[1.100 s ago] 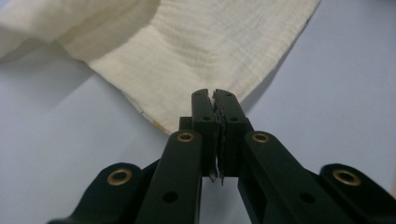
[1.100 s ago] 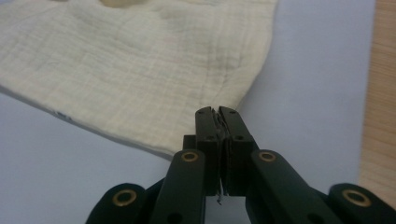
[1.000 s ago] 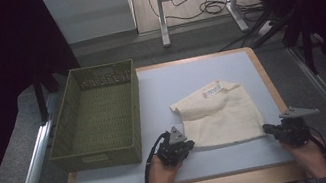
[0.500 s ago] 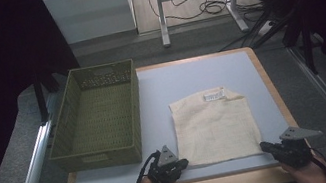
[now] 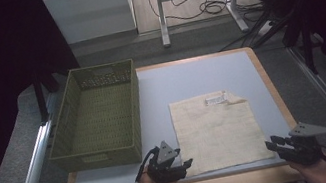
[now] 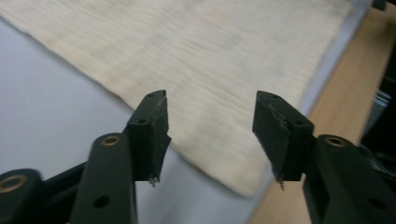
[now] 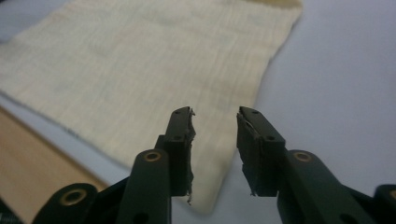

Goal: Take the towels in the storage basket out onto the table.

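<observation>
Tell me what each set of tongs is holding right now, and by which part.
Nothing is held. Both the left tongs and the right tongs have just opened, empty, at the near corners of the cream cloth.

1. I see a cream cloth (image 5: 217, 130) with a fine woven grain and a small white label.
2. My basket (image 5: 95, 114) is olive green wicker.
3. The worktop (image 5: 189, 79) is pale blue-grey, edged in light wood.
4. Both tools look black.
</observation>
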### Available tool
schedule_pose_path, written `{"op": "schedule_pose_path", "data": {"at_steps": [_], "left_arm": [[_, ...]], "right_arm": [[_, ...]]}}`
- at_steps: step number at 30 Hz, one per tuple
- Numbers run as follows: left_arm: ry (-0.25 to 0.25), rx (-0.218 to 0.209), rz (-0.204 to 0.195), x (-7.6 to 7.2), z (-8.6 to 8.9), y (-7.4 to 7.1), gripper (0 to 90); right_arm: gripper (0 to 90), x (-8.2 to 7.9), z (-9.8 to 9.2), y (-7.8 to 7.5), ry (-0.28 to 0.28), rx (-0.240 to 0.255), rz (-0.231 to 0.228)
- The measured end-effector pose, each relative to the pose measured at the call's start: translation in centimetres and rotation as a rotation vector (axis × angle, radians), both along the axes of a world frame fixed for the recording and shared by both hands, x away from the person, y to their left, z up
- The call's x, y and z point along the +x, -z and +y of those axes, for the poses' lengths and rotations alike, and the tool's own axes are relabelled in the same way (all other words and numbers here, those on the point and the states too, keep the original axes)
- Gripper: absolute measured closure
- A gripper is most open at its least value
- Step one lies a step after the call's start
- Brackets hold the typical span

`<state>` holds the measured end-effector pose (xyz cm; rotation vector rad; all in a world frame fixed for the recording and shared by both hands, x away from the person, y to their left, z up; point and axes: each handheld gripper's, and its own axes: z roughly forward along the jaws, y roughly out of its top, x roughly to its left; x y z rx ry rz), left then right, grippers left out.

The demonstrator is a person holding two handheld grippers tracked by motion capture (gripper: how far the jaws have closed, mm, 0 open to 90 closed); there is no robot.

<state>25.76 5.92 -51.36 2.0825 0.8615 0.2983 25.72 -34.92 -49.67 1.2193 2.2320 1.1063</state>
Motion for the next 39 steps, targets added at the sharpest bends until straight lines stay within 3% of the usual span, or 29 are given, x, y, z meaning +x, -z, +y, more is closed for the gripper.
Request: {"op": "schedule_pose_path", "data": {"at_steps": [3, 11, 14, 22, 27, 33, 35, 39], "left_arm": [[-0.011, 0.037, 0.0, 1.2, -0.5, 0.6, 37.1], [-0.023, 0.132, -0.013, 2.7, -1.6, 2.7, 30.5], [-0.035, 0.094, 0.021, 3.1, -1.3, 2.9, 25.4], [-0.034, 0.094, 0.022, 3.2, -1.3, 3.0, 23.8], [-0.034, 0.093, 0.022, 3.2, -1.3, 3.0, 23.8], [-0.033, 0.092, 0.023, 3.2, -1.3, 3.0, 23.8], [-0.033, 0.091, 0.024, 3.2, -1.3, 3.0, 23.7], [-0.025, 0.091, 0.028, 3.2, -1.3, 3.0, 21.8]], "right_arm": [[64.5, 2.2, 1.2, -0.4, -0.021, 0.0, -0.011], [81.2, 8.8, 5.5, -0.3, -0.079, -0.04, -0.013], [83.7, 10.9, 6.6, 0.2, -0.078, -0.046, 0.004], [84.6, 15.3, 8.4, 1.8, -0.056, -0.091, 0.018], [84.1, 17.6, 8.3, 2.2, 0.003, -0.12, 0.013], [83.1, 19.8, 5.7, 0.8, 0.136, -0.114, -0.018], [82.0, 19.9, 4.9, 0.2, 0.159, -0.092, -0.016], [77.3, 18.9, 4.4, -0.4, 0.131, -0.1, -0.03]]}}
